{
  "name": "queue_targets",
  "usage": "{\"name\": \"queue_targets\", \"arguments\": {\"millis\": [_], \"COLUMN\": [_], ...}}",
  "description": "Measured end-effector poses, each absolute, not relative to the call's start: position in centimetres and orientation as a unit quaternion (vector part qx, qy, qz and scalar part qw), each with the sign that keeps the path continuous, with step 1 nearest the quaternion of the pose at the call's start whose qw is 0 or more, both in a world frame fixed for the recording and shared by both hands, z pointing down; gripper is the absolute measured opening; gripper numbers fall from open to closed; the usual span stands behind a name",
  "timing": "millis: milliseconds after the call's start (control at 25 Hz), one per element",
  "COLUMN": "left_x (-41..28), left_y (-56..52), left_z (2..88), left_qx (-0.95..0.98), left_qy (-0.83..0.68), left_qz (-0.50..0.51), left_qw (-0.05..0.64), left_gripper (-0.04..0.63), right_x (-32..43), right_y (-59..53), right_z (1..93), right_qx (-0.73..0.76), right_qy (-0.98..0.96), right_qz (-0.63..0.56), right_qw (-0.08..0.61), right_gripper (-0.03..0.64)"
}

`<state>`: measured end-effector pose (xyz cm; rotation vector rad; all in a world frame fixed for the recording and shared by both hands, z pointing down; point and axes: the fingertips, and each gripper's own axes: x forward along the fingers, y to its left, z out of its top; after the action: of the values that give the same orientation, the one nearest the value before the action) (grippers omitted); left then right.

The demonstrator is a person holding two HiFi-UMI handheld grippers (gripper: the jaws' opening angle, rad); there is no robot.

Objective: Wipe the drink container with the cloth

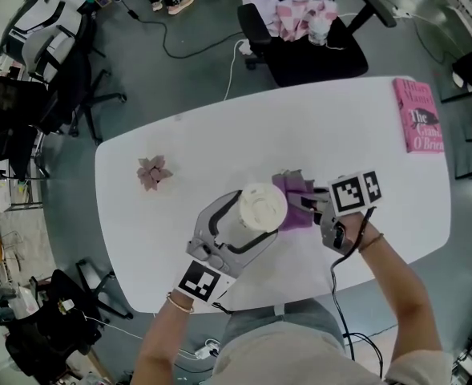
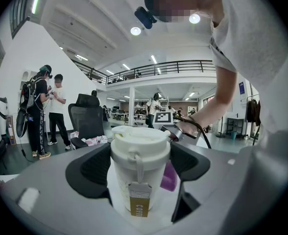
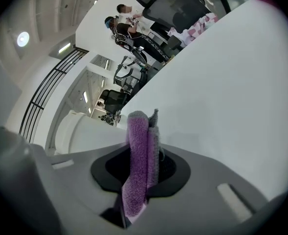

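A white lidded drink cup (image 1: 258, 210) with a paper tag stands upright on the white table (image 1: 219, 143). My left gripper (image 1: 244, 227) is shut on the cup (image 2: 140, 173), its black jaws pressing both sides. My right gripper (image 1: 306, 207) is shut on a purple cloth (image 1: 293, 200), which lies against the cup's right side. In the right gripper view the cloth (image 3: 140, 163) hangs folded between the jaws, with the cup's white wall (image 3: 87, 133) just to its left. In the left gripper view a bit of purple cloth (image 2: 168, 176) shows behind the cup.
A small pink-grey crumpled thing (image 1: 153, 172) lies on the table's left part. A pink book (image 1: 418, 115) rests at the far right corner. A black office chair (image 1: 304, 30) with pink fabric stands beyond the far edge. People stand further off (image 2: 48, 111).
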<state>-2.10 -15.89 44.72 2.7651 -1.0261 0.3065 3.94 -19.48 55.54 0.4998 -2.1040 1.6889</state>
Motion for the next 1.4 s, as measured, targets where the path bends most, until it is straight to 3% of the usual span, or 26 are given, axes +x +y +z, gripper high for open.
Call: {"name": "queue_targets", "arguments": {"millis": [360,520,680,800,1000,1400], "left_x": [-2.2,-1.8,-2.2,-1.6,-2.1,-1.8], "left_y": [-15.8,-16.2,-15.9,-16.3,-16.0,-16.0], "left_z": [45.0,43.9,44.8,43.6,44.9,44.1], "left_qx": [0.931,0.942,0.932,0.942,0.931,0.955], "left_qy": [-0.339,-0.321,-0.338,-0.323,-0.341,-0.283], "left_qz": [0.112,0.1,0.106,0.092,0.095,0.063], "left_qw": [0.081,0.021,0.076,0.02,0.085,0.063], "left_gripper": [0.385,0.385,0.385,0.384,0.383,0.383], "right_x": [3.7,3.6,3.6,3.7,3.7,6.2], "right_y": [-19.4,-19.4,-19.4,-19.4,-19.4,-22.1], "right_z": [58.3,59.1,60.0,60.5,60.6,52.9], "right_qx": [0.187,0.19,0.195,0.198,0.202,0.123], "right_qy": [-0.748,-0.748,-0.748,-0.749,-0.749,-0.808], "right_qz": [0.594,0.59,0.58,0.572,0.57,0.493], "right_qw": [0.228,0.238,0.257,0.27,0.272,0.298], "right_gripper": [0.069,0.069,0.069,0.069,0.069,0.069]}}
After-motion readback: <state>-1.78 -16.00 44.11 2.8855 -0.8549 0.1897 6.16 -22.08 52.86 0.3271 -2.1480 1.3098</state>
